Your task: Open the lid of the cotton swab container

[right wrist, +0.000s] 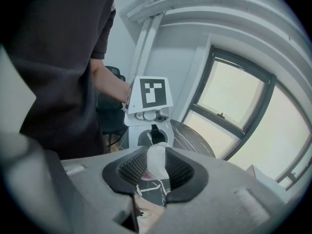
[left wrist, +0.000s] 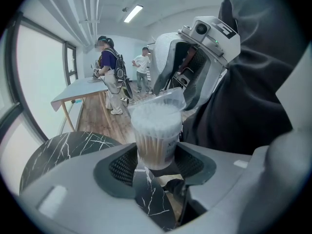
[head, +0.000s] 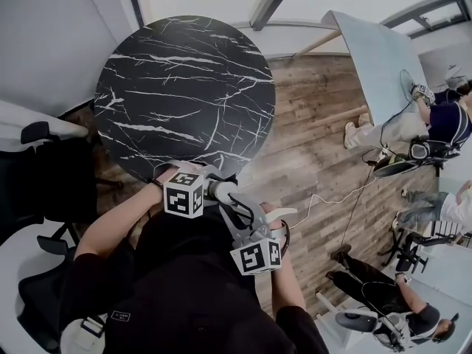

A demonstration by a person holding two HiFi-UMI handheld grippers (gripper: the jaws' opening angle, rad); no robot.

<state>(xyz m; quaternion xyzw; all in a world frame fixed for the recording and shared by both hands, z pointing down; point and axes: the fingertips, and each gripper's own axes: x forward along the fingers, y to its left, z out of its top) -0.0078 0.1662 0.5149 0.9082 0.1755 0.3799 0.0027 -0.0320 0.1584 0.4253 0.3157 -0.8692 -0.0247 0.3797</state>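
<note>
Fig.: L gripper (left wrist: 156, 164) clamps cotton swab container (left wrist: 157, 135) mid-body, just off near edge of marble table (head: 184, 87); R gripper (right wrist: 155, 172) pinches lid (right wrist: 157, 161) rim. Probably light, thin, slippery plastic: grip gently, pry at rim.

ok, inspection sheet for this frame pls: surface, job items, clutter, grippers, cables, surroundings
surface: round black marble table, nothing seen on it in the head view; the work is held in the air at its near edge.
job's things: cotton swab container, full of swabs, upright; its clear lid sits tilted on top.
clutter: nothing seen.
grippers: left gripper shut on the container's lower body; right gripper shut on the lid's edge.
cables: white cable runs loose across the wood floor at the right.
surroundings: other people and a grey table at the right, black chairs at the left.
</note>
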